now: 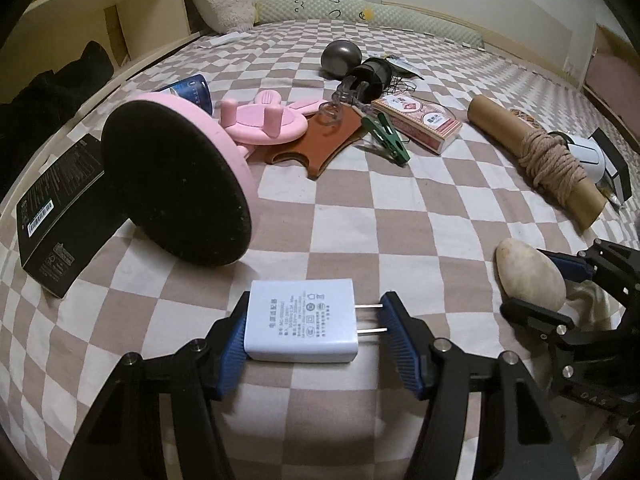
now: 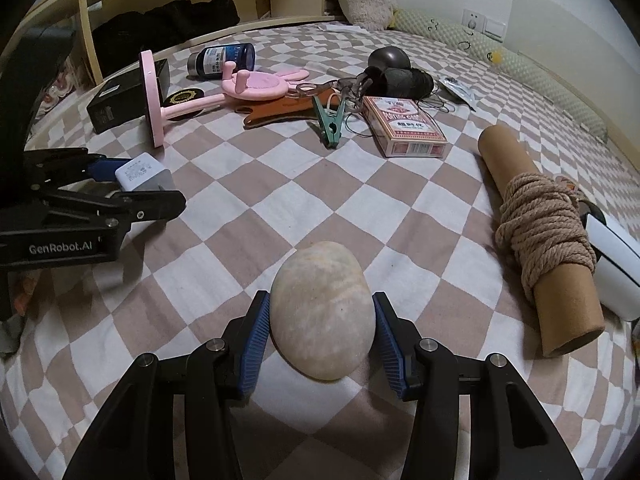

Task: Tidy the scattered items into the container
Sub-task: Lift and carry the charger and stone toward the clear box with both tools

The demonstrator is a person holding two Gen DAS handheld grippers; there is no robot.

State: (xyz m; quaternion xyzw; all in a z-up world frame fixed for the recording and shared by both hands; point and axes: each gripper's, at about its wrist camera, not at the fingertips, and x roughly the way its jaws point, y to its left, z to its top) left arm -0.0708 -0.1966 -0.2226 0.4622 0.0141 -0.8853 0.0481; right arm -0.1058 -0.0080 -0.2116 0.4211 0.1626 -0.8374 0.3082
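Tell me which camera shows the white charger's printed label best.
The left wrist view: the charger lies label-up between the left gripper fingers, with its prongs touching the right-hand pad. The right wrist view shows the charger only small at the left edge, partly hidden by that gripper, its print unreadable.

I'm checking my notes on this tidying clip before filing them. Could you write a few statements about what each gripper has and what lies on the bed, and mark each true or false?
1. The left gripper has the white charger between its fingers. True.
2. The right gripper is closed on the green clothespin. False: it is on the pale stone; the clothespin lies on the checkered bedsheet.
3. Rope is wound around the cardboard tube. True.
4. The card box stands upright. False: it lies flat.
5. The pink stand lies tipped on its side. True.
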